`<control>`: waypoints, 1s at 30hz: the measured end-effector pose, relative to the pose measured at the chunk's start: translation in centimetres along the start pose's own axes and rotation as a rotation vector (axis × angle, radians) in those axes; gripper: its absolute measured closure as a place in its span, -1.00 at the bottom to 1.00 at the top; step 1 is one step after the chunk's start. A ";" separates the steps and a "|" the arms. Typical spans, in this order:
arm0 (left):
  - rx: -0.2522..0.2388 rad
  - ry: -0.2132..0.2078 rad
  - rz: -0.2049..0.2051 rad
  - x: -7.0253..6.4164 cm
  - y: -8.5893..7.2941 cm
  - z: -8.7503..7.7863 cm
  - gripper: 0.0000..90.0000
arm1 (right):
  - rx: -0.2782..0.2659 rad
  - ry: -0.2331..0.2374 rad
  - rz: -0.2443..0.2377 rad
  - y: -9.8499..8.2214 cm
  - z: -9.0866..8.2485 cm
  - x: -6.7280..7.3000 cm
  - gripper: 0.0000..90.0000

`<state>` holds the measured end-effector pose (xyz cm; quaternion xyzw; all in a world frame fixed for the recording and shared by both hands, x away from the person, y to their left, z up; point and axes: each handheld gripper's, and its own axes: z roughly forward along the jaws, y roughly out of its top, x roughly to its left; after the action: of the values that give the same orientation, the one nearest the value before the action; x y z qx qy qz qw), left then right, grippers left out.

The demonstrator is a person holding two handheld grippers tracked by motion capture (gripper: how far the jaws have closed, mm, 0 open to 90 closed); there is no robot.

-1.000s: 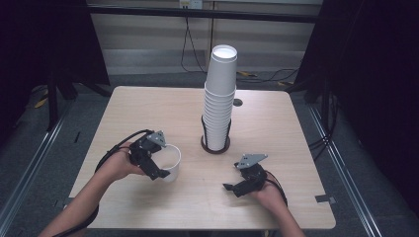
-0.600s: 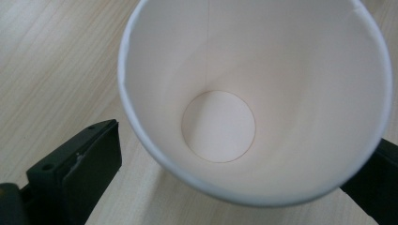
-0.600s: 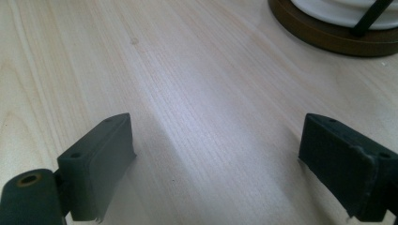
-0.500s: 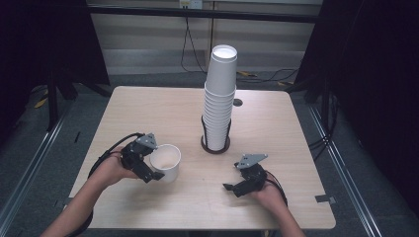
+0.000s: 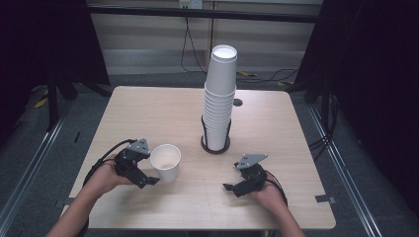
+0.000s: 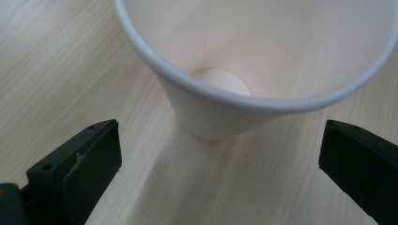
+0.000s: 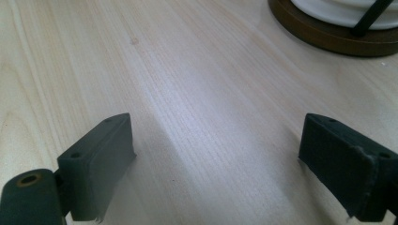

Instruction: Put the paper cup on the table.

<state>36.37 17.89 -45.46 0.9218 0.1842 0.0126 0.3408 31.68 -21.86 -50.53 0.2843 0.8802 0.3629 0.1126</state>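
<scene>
- A single white paper cup [image 5: 165, 161] stands upright, mouth up, on the light wooden table [image 5: 148, 113], at the front left part of it.
- The left tongs [image 5: 148, 173] sit just left of that cup, held by the person's left hand [image 5: 101, 175]; their jaws are spread wide and do not touch the cup.
- In the left gripper view the paper cup [image 6: 234, 61] rises just ahead of the two black jaws, its base on the table between and beyond them, with bare wood showing on both sides.
- The right tongs [image 5: 232, 187] rest low over the front right of the table, in the person's right hand [image 5: 269, 192], jaws spread and holding nothing.
- The right gripper view shows bare table [image 7: 197, 117] between those jaws and, at the top right, the round brown base [image 7: 328, 37] of the cup holder.
- A tall stack of white cups [image 5: 220, 98] stands in that holder near the table's middle, well apart from the single cup and from both tongs.
- The stack is upright, with thin black rods around its lower part.
</scene>
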 end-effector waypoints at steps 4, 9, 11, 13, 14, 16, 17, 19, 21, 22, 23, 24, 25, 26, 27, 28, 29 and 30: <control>-0.009 0.016 -0.012 -0.1 -1.0 -0.1 -1.00 | 0.000 0.000 0.000 0.0 0.0 0.0 -0.78; -0.016 0.020 -0.031 -0.2 -2.0 0.1 -1.00 | 0.000 0.000 0.000 0.0 0.0 0.0 -0.78; -0.019 0.023 -0.035 -0.2 -2.5 0.2 -1.00 | 0.000 0.000 0.000 0.0 0.0 0.0 -0.78; -0.026 0.029 -0.048 -0.3 -2.9 0.4 -1.00 | 0.000 0.000 0.000 0.0 0.0 0.0 -0.78; -0.027 0.027 -0.049 -0.2 -3.1 0.4 -1.00 | 0.000 0.000 0.000 0.0 0.0 0.0 -0.78; -0.027 0.031 -0.056 -0.1 -3.5 0.5 -1.00 | -0.001 0.000 0.000 0.0 0.0 0.0 -0.78; -0.034 0.037 -0.068 -0.1 -3.7 0.6 -1.00 | 0.000 0.000 0.000 0.0 0.0 0.0 -0.78; -0.034 0.043 -0.069 0.1 -4.1 0.6 -1.00 | 0.000 0.000 0.000 0.0 0.0 0.0 -0.78; -0.035 0.056 -0.083 0.1 -4.4 0.7 -1.00 | 0.000 0.000 0.000 0.0 0.0 0.0 -0.78; -0.024 0.067 -0.076 0.0 -4.6 0.7 -1.00 | 0.000 0.000 0.000 0.0 0.0 0.0 -0.78; -0.024 0.067 -0.076 0.0 -4.6 0.7 -1.00 | 0.000 0.000 0.000 0.0 0.0 0.0 -0.78; -0.017 0.087 -0.059 0.0 -4.8 0.8 -1.00 | 0.000 0.000 0.000 0.0 0.0 0.0 -0.78; -0.019 0.092 -0.059 0.0 -4.9 0.9 -1.00 | 0.000 0.000 0.000 0.0 0.0 0.0 -0.78; -0.017 0.097 -0.057 0.0 -5.1 1.0 -1.00 | 0.000 0.000 0.000 0.0 0.0 0.0 -0.78; -0.022 0.097 -0.061 0.0 -5.2 1.1 -1.00 | 0.000 0.000 0.000 0.0 0.0 0.0 -0.78; -0.020 0.092 -0.069 0.0 -5.4 1.2 -1.00 | 0.000 0.000 0.000 0.0 0.0 0.0 -0.78; -0.023 0.096 -0.073 0.0 -5.5 1.3 -1.00 | 0.000 0.000 0.000 0.0 0.0 0.0 -0.78; -0.023 0.096 -0.073 0.0 -5.5 1.3 -1.00 | 0.000 -0.001 0.001 0.0 0.0 0.0 -0.78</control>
<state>34.76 20.93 -49.92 0.9088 0.2338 0.0465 0.3425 31.67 -21.85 -50.53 0.2846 0.8800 0.3630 0.1127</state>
